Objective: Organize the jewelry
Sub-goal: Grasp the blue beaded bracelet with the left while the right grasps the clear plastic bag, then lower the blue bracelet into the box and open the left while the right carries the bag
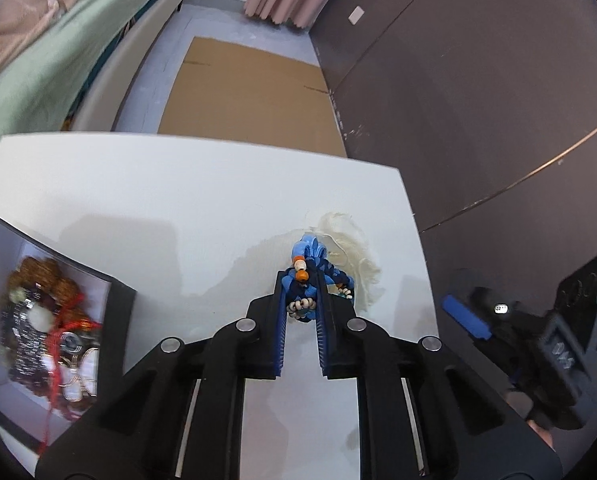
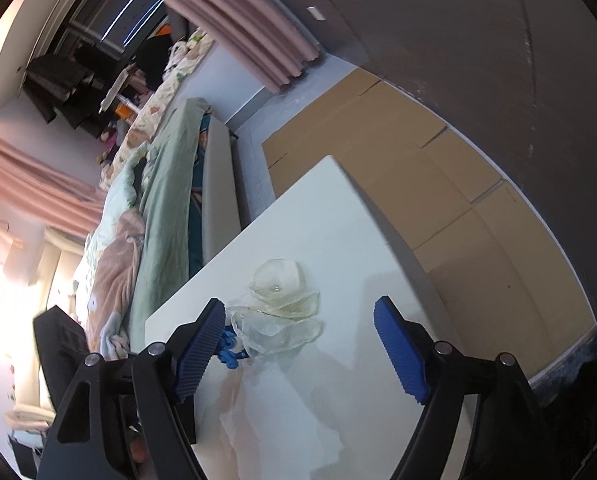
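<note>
Gripping a blue braided bracelet [image 1: 304,280] with cream and orange beads, the left gripper [image 1: 301,300] had its jaws clamped on it at the white table [image 1: 178,200], beside a pale gauzy flower ornament [image 2: 282,300]. The right gripper [image 2: 300,344] stood with jaws apart around that ornament, not pressing it. The pick-up step appeared in hand; next, by judgement, the bracelet needed lifting across to the open jewelry box [image 1: 118,292] at the left.
</note>
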`<state>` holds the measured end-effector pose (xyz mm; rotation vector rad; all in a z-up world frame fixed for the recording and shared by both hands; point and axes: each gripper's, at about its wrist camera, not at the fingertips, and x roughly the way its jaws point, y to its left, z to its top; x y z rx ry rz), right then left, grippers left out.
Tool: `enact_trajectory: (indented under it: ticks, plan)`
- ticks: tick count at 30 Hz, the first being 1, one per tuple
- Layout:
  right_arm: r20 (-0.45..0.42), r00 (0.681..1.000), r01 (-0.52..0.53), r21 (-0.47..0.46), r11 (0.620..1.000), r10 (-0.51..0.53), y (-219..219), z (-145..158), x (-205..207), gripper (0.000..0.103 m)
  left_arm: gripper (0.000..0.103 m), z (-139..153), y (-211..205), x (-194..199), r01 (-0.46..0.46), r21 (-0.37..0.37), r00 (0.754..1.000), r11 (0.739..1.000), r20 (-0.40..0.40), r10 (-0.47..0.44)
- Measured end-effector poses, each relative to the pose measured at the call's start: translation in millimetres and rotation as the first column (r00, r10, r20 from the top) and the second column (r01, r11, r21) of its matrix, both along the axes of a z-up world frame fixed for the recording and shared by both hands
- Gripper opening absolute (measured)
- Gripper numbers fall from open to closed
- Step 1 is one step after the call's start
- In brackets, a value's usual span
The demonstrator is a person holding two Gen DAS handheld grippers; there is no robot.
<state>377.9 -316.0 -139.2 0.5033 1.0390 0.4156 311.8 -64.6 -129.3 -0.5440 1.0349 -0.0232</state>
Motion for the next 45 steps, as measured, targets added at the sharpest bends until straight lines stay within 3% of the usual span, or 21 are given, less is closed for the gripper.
enact_trajectory:
  ticks: [9,15,17,19,22,25,29,42,43,44,45]
  plan:
    - [0.023,0.997,-0.076,-0.057,0.995,0.078,39.2,-3.3,2.9,0.074,0.013,27.8,11.0,-12.8,0.031,0.008,0.999,0.999,0.043,-0.031]
    - [-0.058,0.991,-0.114,0.075,0.991,0.119,59.0,-24.6,5.6,0.062,0.013,29.8,14.6,-20.7,0.049,0.007,0.998,0.999,0.039,-0.049]
    - [-0.085,0.988,-0.116,0.135,0.984,0.128,62.1,-31.3,6.1,0.053,0.013,29.5,15.8,-24.2,0.048,0.013,0.998,0.999,0.037,-0.048]
    - [-0.107,0.985,-0.118,0.174,0.978,0.138,64.1,-36.2,6.3,0.025,0.013,30.4,18.7,-29.5,0.043,0.027,0.998,0.999,0.037,-0.044]
    - [-0.131,0.982,-0.113,0.174,0.978,0.137,66.3,-41.2,5.7,0.002,0.013,34.2,25.9,-37.7,0.027,0.045,0.999,0.999,0.042,-0.029]
    - [-0.113,0.988,-0.092,0.113,0.989,0.105,63.9,-38.5,4.4,0.001,0.013,39.4,36.2,-45.0,0.007,0.05,0.999,0.999,0.051,-0.01]
    - [-0.079,0.994,-0.069,0.097,0.993,0.077,58.6,-30.1,3.6,0.0,0.013,45.5,48.3,-53.0,-0.014,0.053,0.998,0.998,0.06,0.01]
    - [0.058,0.99,-0.134,0.186,0.973,0.125,57.8,20.3,-13.2,0.0,0.014,75.7,95.8,-90.7,-0.082,0.093,0.991,0.992,0.117,0.071]
    - [0.072,0.989,-0.143,0.192,0.971,0.132,59.0,25.2,-15.7,0.0,0.018,74.5,100.6,-93.9,-0.09,0.092,0.99,0.992,0.117,0.079]
    - [0.083,0.987,-0.15,0.196,0.969,0.136,60.6,29.3,-17.4,0.0,0.038,73.9,103.3,-95.8,-0.094,0.091,0.99,0.991,0.117,0.083]
    - [0.095,0.985,-0.159,0.199,0.967,0.142,61.4,33.3,-19.4,0.0,0.051,72.4,107.6,-99.2,-0.109,0.096,0.988,0.989,0.121,0.097]
